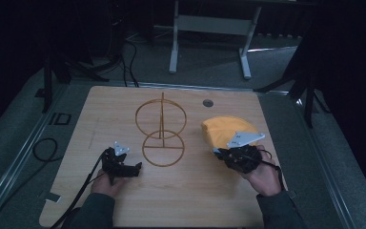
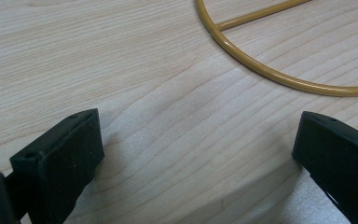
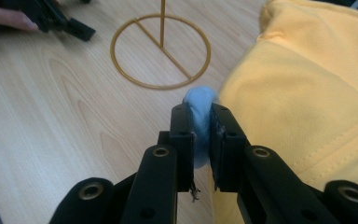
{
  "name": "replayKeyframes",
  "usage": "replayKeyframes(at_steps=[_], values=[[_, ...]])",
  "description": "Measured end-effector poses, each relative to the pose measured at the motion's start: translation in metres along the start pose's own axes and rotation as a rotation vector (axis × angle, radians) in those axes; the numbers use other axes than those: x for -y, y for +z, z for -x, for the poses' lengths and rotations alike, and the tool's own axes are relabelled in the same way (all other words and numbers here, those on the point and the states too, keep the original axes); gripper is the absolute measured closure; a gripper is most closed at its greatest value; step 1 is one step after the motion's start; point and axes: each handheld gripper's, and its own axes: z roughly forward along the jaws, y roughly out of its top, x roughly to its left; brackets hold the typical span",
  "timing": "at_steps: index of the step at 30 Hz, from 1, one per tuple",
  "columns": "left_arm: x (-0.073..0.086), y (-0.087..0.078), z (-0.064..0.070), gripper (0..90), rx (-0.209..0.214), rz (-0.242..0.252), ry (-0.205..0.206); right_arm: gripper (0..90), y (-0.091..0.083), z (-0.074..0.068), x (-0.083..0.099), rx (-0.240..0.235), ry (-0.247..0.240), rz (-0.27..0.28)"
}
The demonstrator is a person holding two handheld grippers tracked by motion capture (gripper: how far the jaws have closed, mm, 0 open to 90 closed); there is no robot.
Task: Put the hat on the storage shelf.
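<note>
A gold wire stand (image 1: 162,138), two rings on an upright post, sits at the middle of the wooden table (image 1: 195,200). A yellow cloth item (image 1: 226,129) lies to its right. My right gripper (image 1: 217,150) is at the cloth's near-left edge. In the right gripper view it (image 3: 200,116) is shut on a small light-blue piece (image 3: 199,99) beside the yellow cloth (image 3: 307,93); I cannot tell whether the piece is part of the cloth. My left gripper (image 1: 136,168) rests low on the table left of the stand's base ring. Its jaws (image 2: 198,154) stand wide open with only bare wood between them, and the ring (image 2: 279,77) is just ahead.
A round cable hole (image 1: 208,102) sits near the table's far edge. Behind the table stands a white desk frame (image 1: 174,43). Cables (image 1: 45,148) lie on the floor at the left. The left hand and its gripper (image 3: 51,18) show far off in the right gripper view.
</note>
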Motion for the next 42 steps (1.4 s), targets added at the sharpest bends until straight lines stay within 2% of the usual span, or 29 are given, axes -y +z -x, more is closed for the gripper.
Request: replayKeyframes(at_steps=[8,15,19,21,23,28,29,30,31,32,33,34,37,42], values=[[0.000,0.000,0.000,1.9,0.000,0.000,0.000,80.6,-0.020,0.008,-0.005,0.013,-0.011,0.006],[0.000,0.000,0.000,1.9,0.000,0.000,0.000,80.5,-0.052,0.018,-0.009,0.050,-0.017,0.014],[0.000,0.000,0.000,1.9,0.000,0.000,0.000,80.6,-0.061,0.021,-0.012,0.072,-0.010,0.033],[0.000,0.000,0.000,1.9,0.000,0.000,0.000,80.6,-0.061,0.021,-0.013,0.064,-0.008,0.044],[0.000,0.000,0.000,1.9,0.000,0.001,0.000,80.6,-0.060,0.021,-0.014,0.060,-0.007,0.046],[0.000,0.000,0.000,1.9,0.000,0.002,-0.001,79.8,-0.044,0.025,-0.020,0.056,0.006,0.054],[0.000,0.000,0.000,1.9,0.000,0.002,-0.002,79.6,-0.036,0.029,-0.024,0.048,0.017,0.058],[0.000,0.000,0.000,1.9,0.000,0.002,-0.002,79.6,-0.036,0.029,-0.024,0.048,0.017,0.058],[0.000,0.000,0.000,1.9,0.000,0.002,-0.004,79.0,-0.025,0.034,-0.030,0.036,0.028,0.060],[0.000,0.000,0.000,1.9,0.000,0.002,-0.004,79.0,-0.025,0.034,-0.030,0.036,0.028,0.060],[0.000,0.000,0.000,1.9,0.001,0.001,-0.003,78.4,-0.013,0.038,-0.035,0.040,0.037,0.045],[0.000,0.000,0.000,1.9,0.001,0.001,-0.004,78.4,-0.013,0.038,-0.035,0.040,0.037,0.045],[0.000,0.000,0.000,1.9,0.001,0.000,-0.002,74.7,0.004,0.044,-0.040,0.035,0.060,0.027],[0.000,0.000,0.000,1.9,0.001,0.000,-0.002,71.3,0.005,0.047,-0.042,0.026,0.074,0.038]])
